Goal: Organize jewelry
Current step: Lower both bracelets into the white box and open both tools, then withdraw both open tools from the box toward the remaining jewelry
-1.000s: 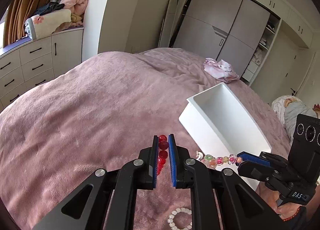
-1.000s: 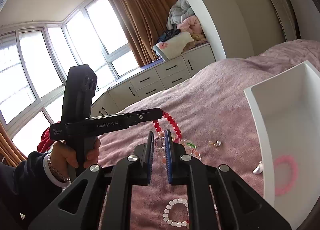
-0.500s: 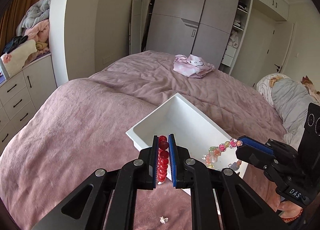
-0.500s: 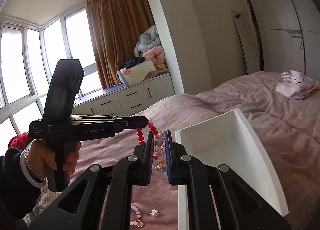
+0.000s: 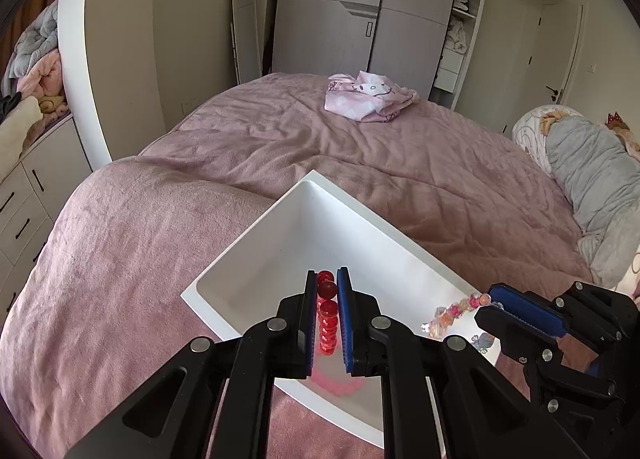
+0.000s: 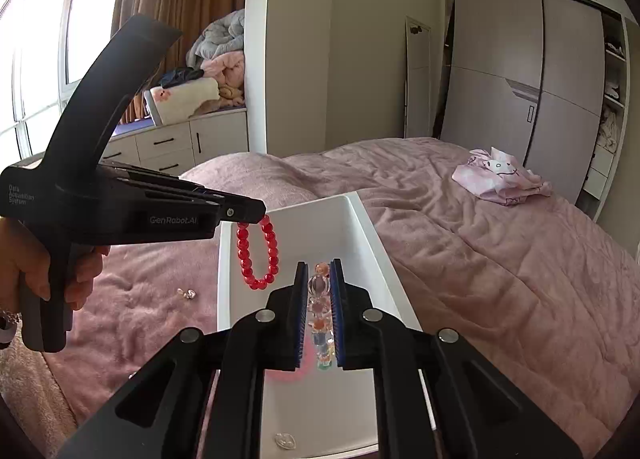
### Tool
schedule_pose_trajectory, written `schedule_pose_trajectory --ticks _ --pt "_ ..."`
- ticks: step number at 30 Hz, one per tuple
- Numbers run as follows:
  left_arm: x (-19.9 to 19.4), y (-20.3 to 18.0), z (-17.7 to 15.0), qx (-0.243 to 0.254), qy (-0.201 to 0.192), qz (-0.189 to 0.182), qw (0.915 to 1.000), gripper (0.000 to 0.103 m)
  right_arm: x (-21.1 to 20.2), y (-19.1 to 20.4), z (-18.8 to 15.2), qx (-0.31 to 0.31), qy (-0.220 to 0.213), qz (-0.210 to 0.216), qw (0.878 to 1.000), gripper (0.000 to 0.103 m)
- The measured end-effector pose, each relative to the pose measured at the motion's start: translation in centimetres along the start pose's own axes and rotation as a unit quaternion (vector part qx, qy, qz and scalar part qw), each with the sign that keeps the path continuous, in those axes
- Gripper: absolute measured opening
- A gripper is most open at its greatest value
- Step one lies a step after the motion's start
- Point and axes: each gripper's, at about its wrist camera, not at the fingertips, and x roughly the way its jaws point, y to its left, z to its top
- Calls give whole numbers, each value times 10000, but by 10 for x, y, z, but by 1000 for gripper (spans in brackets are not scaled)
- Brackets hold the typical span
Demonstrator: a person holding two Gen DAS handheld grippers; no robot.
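A white rectangular box point(image 5: 256, 271) sits on the pink bedspread; it also shows in the right wrist view point(image 6: 360, 227). My left gripper point(image 5: 327, 291) is shut on a red bead bracelet point(image 5: 327, 315), which hangs over the box; the bracelet point(image 6: 258, 255) dangles from the left gripper point(image 6: 252, 215) in the right wrist view. My right gripper point(image 6: 319, 279) is shut on a pastel multicoloured bead bracelet point(image 6: 320, 315) above the box; the left wrist view shows it point(image 5: 452, 313) hanging from the right gripper point(image 5: 490, 299). A pink bracelet point(image 5: 340, 385) lies in the box.
A small clear charm point(image 6: 285, 441) lies in the box's near end. A small earring-like piece point(image 6: 187, 293) lies on the bedspread left of the box. A folded pink garment point(image 5: 370, 97) lies farther up the bed. Grey pillows point(image 5: 596, 179) are at the right.
Both grippers have carried their bracelets from the bedspread to above the white box. The box now sits directly beneath both grippers.
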Motion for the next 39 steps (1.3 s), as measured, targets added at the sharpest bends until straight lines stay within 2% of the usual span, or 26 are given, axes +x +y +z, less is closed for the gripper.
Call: schedule_pose_trajectory --ticks 5,11,20,22,24,27,28,30,31,35,37,39 --pt "34 0 -2 78 269 240 9993 15 29 -2 -13 -199 471 -269 9983 11" --pt "69 5 -11 74 522 429 9977 15 74 7 -38 -511 1331 -458 9887 11" --pt "106 3 -18 271 804 485 9952 16 97 6 -54 -653 1744 -590 9807 12" --pt "107 4 -18 271 762 515 9954 26 99 5 -56 -676 1784 -603 9798 12" --pt "105 5 -18 303 675 518 9959 32 98 5 -55 -690 1745 -603 9804 12" --pt "97 7 -17 371 559 520 9964 35 91 8 -51 -774 1621 -679 9814 14" --pt "92 8 -17 390 484 546 9966 42 88 9 -49 -820 1546 -781 9815 18" --pt "78 12 -14 369 260 620 9971 55 80 11 -45 -918 1370 -982 9814 47" --pt "70 15 -13 336 137 618 9974 59 76 12 -44 -946 1283 -1055 9816 51" --pt "38 26 -10 219 -165 626 9977 66 60 17 -35 -982 873 -1294 9829 52" --pt "19 33 -12 168 -333 682 9970 77 50 21 -31 -1001 593 -1462 9824 63" --pt "1 41 -15 119 -477 752 9960 82 38 27 -26 -961 294 -1506 9835 67"
